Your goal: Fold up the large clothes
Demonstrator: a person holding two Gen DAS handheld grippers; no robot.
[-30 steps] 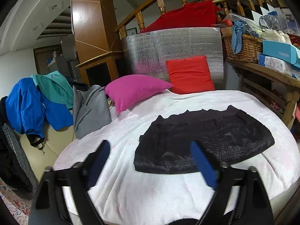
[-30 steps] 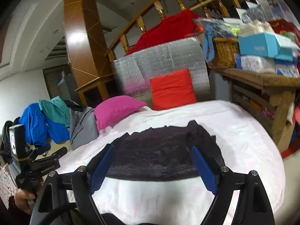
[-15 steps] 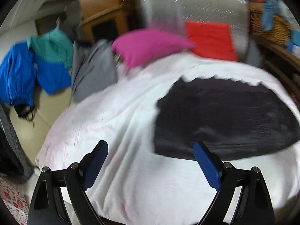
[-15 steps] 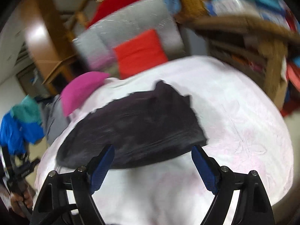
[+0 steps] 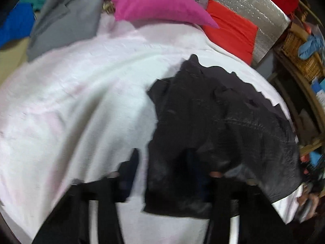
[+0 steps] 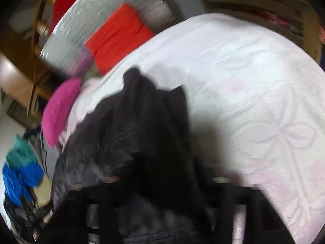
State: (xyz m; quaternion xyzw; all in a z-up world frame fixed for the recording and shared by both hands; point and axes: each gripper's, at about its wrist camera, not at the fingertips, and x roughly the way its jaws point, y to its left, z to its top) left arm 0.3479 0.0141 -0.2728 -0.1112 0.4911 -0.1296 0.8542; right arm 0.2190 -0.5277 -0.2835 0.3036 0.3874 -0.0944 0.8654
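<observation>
Closing in from a hover a second ago, both grippers are now dropped onto the black jacket point(image 5: 219, 126) lying flat on the white bedspread point(image 5: 81, 93), left gripper point(image 5: 164, 172) apart astride its near-left edge, right gripper point(image 6: 162, 185) blurred, state unreadable; grasping for the fold is judged imminent.

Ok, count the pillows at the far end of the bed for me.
2. A pink pillow lies at the far left of the white blanket, and a red pillow leans on the silver padding to its right. Others may be out of frame.
</observation>
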